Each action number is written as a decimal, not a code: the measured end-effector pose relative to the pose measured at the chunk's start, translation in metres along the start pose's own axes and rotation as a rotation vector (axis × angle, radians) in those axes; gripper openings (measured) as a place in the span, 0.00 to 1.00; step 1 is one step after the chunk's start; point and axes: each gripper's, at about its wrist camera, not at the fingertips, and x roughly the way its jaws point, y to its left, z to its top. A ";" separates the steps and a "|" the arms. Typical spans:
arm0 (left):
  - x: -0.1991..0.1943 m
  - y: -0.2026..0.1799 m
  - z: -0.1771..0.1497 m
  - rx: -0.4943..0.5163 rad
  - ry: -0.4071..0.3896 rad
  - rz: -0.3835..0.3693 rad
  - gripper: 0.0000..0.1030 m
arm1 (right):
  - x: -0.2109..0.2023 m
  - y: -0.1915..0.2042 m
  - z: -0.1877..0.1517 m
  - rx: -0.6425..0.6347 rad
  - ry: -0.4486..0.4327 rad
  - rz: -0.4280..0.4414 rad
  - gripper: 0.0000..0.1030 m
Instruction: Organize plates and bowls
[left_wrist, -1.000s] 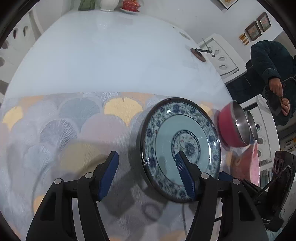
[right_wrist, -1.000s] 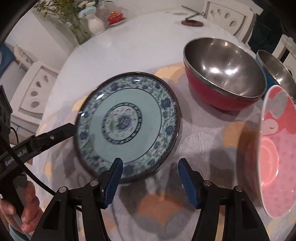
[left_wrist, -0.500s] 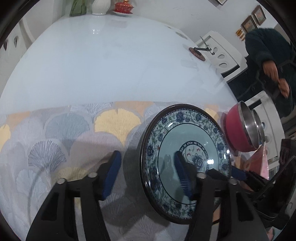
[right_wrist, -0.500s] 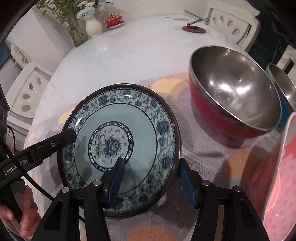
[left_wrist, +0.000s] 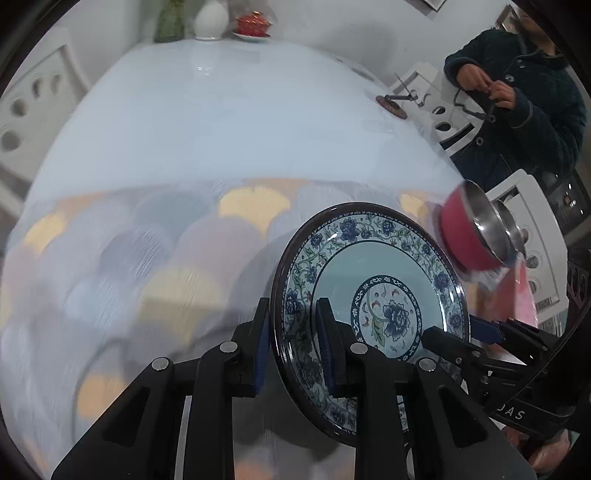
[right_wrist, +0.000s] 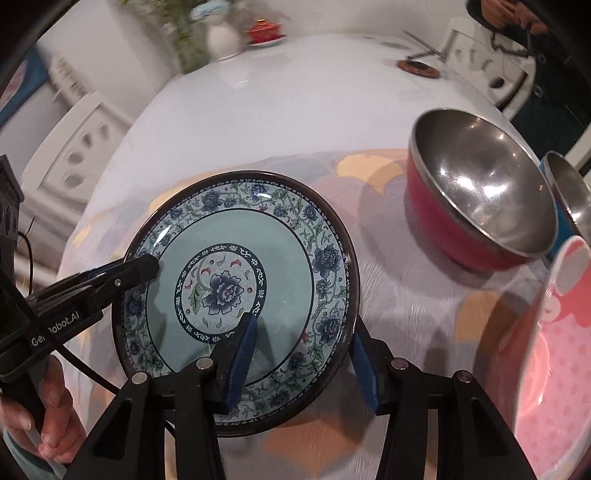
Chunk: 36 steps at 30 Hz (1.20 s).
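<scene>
A blue-and-white floral plate is held up off the patterned tablecloth. My left gripper is shut on its left rim, one finger on each face; it shows in the right wrist view too. My right gripper straddles the plate's near right rim, jaws apart, one finger over the plate and one outside. A red bowl with a steel inside stands to the right, a blue one behind it. A pink plate is at the far right.
The round white table stretches beyond the cloth. A vase and a red lidded dish stand at its far edge, a small dark stand at the far right. White chairs surround it. A person in dark clothes stands by.
My left gripper has closed on the plate's rim and the plate has lifted and tilted. My right gripper has moved forward so its fingers straddle the plate's near rim.
</scene>
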 end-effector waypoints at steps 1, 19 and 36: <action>-0.011 0.000 -0.008 -0.009 -0.007 0.002 0.20 | -0.008 0.005 -0.007 -0.025 0.007 0.013 0.47; -0.164 -0.025 -0.169 -0.204 -0.167 0.100 0.20 | -0.131 0.071 -0.147 -0.324 -0.015 0.139 0.47; -0.177 -0.033 -0.301 -0.346 -0.101 0.179 0.20 | -0.130 0.082 -0.251 -0.466 0.161 0.160 0.47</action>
